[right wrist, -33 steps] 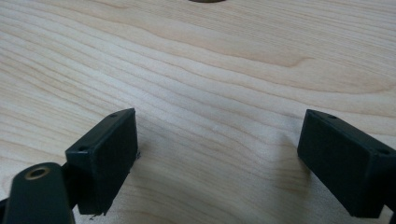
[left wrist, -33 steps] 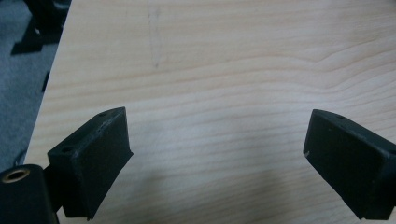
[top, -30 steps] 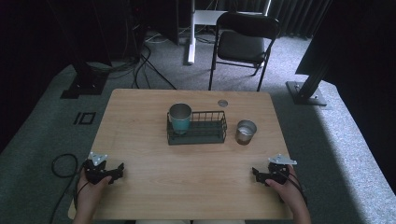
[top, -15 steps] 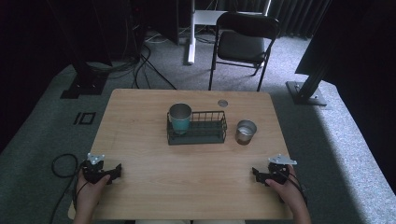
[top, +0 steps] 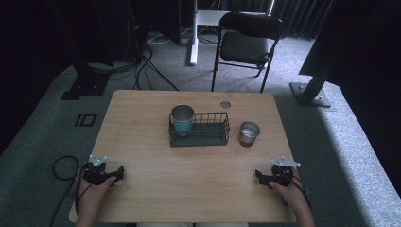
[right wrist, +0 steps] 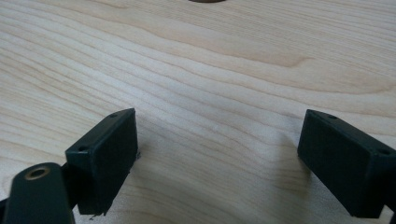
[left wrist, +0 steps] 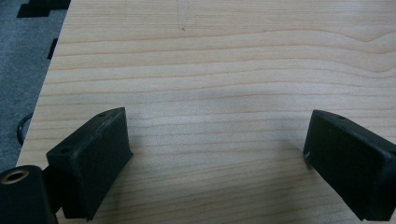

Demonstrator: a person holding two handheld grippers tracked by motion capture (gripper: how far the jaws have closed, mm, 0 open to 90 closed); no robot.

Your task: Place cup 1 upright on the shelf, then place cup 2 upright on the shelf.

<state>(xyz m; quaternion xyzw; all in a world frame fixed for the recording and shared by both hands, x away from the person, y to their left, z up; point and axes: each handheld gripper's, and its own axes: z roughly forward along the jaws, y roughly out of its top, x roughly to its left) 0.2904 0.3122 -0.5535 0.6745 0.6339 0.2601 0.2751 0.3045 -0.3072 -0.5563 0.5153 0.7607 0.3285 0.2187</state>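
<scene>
Left gripper [top: 118,172] fingers wide apart, empty; right gripper [top: 259,175] likewise, on wooden table [top: 189,179]

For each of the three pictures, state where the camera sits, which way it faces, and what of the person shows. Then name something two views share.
High view: above the person's side, facing forward and down on the table; both hands, left gripper, right gripper, teal cup, basket.
Left gripper view: on the left gripper, facing bare tabletop; open jaws.
Right gripper view: on the right gripper, same.
Shared: the wood tabletop.
</scene>
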